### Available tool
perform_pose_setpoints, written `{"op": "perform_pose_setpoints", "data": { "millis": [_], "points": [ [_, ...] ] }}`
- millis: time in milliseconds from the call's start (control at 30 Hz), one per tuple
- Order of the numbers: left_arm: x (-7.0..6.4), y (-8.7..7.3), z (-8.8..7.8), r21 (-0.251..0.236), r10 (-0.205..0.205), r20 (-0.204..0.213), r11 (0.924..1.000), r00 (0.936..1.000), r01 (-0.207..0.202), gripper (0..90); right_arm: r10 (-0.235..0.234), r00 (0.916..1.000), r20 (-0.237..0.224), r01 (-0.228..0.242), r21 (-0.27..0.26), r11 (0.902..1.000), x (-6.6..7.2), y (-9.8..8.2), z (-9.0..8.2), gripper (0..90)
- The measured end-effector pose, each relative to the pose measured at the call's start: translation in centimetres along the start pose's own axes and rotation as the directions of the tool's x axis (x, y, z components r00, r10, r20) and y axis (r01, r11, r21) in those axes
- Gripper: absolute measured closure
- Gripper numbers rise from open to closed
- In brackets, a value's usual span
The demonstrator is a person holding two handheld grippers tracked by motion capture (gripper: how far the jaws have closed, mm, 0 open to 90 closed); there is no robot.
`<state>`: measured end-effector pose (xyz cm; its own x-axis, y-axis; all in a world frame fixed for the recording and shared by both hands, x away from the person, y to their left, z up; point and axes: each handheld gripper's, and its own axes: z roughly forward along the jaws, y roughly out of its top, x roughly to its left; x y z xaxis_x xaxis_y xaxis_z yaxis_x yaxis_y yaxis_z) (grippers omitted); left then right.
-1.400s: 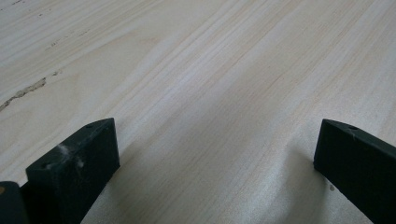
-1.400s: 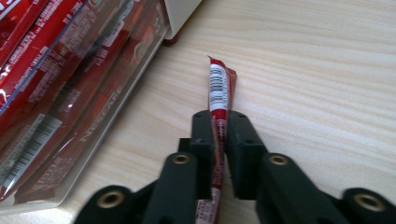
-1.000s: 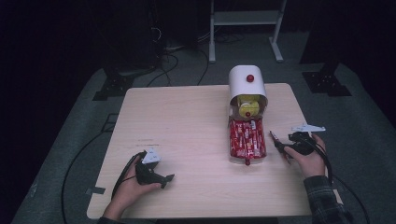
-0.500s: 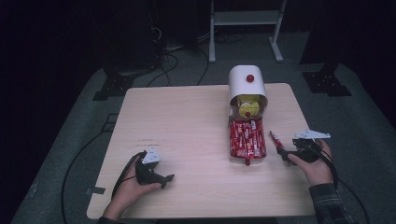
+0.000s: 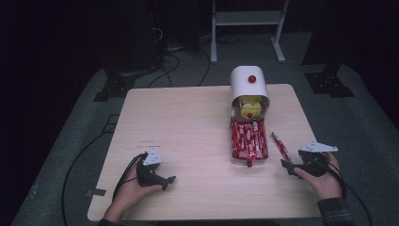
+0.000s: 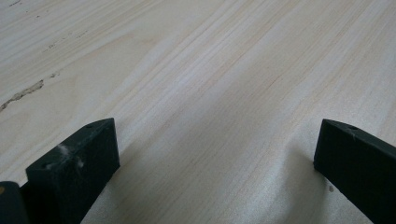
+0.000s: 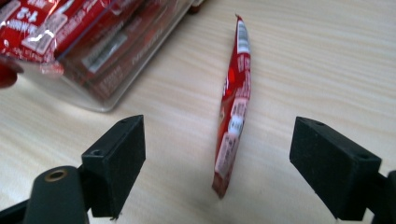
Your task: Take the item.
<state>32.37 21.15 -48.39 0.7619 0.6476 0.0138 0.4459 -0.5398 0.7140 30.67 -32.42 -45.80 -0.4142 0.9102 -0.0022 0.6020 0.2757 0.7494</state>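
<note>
So the big pale wooden table is taking up most of the high view, sitting on grey floor with black cables trailing around it. Toward 1 o'clock on the tabletop there's a white domed dispenser with a red knob on top, and its open front is showing something yellow with a red dot tucked inside. Right in front of it, running toward 5 o'clock, a clear plastic tray is lying packed with red snack wrappers side by side. In the right gripper view the tray's see-through wall is showing at 10 o'clock, with the red packets pressing against it.

Just beside the tray, at its 3 o'clock side, a single long thin red snack packet with white print is lying loose on the wood, apart from the tray, and looks to be resting on its narrow edge. One crimped end is pointing away at 12 o'clock, the other toward the camera.

The right gripper is sitting low at 5 o'clock on the table, jaws spread wide with the packet lined up between them, neither pad touching it. The left gripper is resting at 7 o'clock, jaws also gaping wide, gripping nothing, just bare wood grain between them.
</note>
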Motion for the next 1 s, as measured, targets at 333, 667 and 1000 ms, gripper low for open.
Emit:
{"op": "perform_pose_setpoints", "data": {
  "millis": [333,667,1000],
  "points": [
    [0.0,0.0,0.0,0.0,0.0,0.0,1.0,1.0,0.0,0.0,-0.004,1.0,-0.008,0.004,0.016,0.9999,0.4,-1.5,-0.7,17.7],
    [0.0,0.0,0.0,-0.001,-0.001,0.0,1.0,1.0,0.001,0.0,-0.019,0.9998,0.005,0.019,0.07,0.9974,1.0,-3.1,-0.8,16.9],
    [0.0,0.0,0.0,-0.001,-0.001,0.001,1.0,1.0,0.001,0.0,-0.012,0.9999,0.0,0.012,0.087,0.9962,0.8,-3.5,-0.6,15.1]
  ]
}}
